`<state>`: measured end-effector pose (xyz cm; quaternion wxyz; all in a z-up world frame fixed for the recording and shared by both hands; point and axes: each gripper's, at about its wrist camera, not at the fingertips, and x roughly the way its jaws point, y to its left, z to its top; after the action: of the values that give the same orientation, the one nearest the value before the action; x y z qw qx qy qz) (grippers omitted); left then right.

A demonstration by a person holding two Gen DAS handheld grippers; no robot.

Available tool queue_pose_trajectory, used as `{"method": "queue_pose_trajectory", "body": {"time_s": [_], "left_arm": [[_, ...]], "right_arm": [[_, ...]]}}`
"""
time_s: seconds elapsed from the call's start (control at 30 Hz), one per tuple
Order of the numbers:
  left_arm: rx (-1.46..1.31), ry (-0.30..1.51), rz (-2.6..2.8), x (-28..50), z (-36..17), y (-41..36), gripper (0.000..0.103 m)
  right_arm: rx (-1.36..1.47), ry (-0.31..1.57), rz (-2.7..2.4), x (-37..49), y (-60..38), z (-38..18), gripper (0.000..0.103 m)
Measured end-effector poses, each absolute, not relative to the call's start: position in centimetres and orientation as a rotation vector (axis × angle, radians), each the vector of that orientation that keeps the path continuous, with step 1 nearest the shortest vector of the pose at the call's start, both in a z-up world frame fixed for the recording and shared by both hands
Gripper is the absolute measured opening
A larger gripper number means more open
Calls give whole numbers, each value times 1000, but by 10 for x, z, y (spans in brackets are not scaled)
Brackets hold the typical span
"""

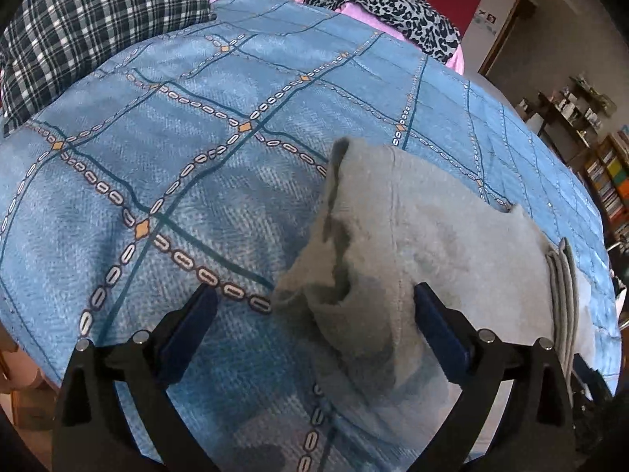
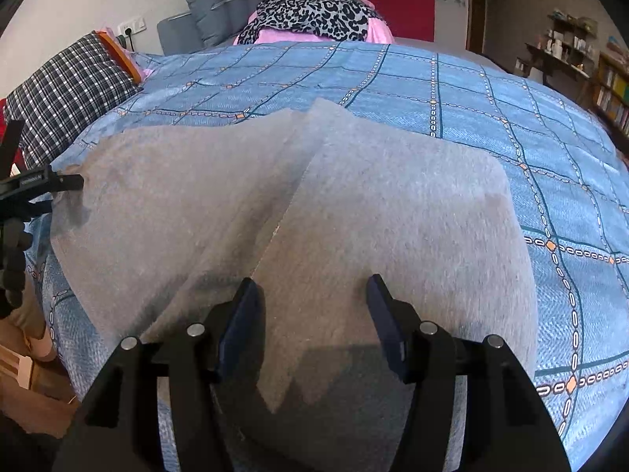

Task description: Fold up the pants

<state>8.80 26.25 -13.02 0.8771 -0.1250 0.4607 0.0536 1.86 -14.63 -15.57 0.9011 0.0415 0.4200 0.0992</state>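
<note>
Grey fleece pants (image 2: 354,212) lie folded on a blue patterned bedspread (image 2: 491,94). In the right wrist view, an upper layer overlaps a lower one along a diagonal edge. My right gripper (image 2: 312,306) is open and hovers over the near part of the pants, empty. In the left wrist view the pants (image 1: 432,236) show a bunched, upturned end. My left gripper (image 1: 314,306) is open around that bunched end, jaws wide apart, not closed on it. The left gripper also shows in the right wrist view (image 2: 70,183) at the pants' left edge.
A dark plaid pillow (image 1: 90,31) lies at the back left of the bed. A leopard-print cloth on pink fabric (image 2: 314,11) lies at the head. Shelves (image 2: 566,47) stand to the right. A wooden piece (image 2: 23,362) sits by the bed's left edge.
</note>
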Motion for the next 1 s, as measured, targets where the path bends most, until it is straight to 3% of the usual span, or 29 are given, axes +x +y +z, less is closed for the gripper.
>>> {"method": "queue_pose_trajectory", "body": {"time_s": [0.17, 0.23, 0.33, 0.53, 0.73, 1.0], "left_arm": [[-242, 955, 77, 91, -132, 257, 97], [-245, 959, 48, 91, -131, 253, 76], [-248, 964, 16, 91, -125, 246, 54], [-262, 955, 37, 91, -113, 241, 31], [-264, 920, 39, 86, -92, 234, 23], [-165, 826, -37, 78, -41, 189, 22]], "right_arm": [[89, 869, 201, 19, -147, -155, 59], [89, 868, 201, 19, -147, -155, 59], [89, 868, 201, 19, -147, -155, 59], [88, 866, 201, 19, -148, -155, 58], [107, 864, 209, 21, -153, -153, 58], [128, 856, 221, 17, -157, -154, 58]]}}
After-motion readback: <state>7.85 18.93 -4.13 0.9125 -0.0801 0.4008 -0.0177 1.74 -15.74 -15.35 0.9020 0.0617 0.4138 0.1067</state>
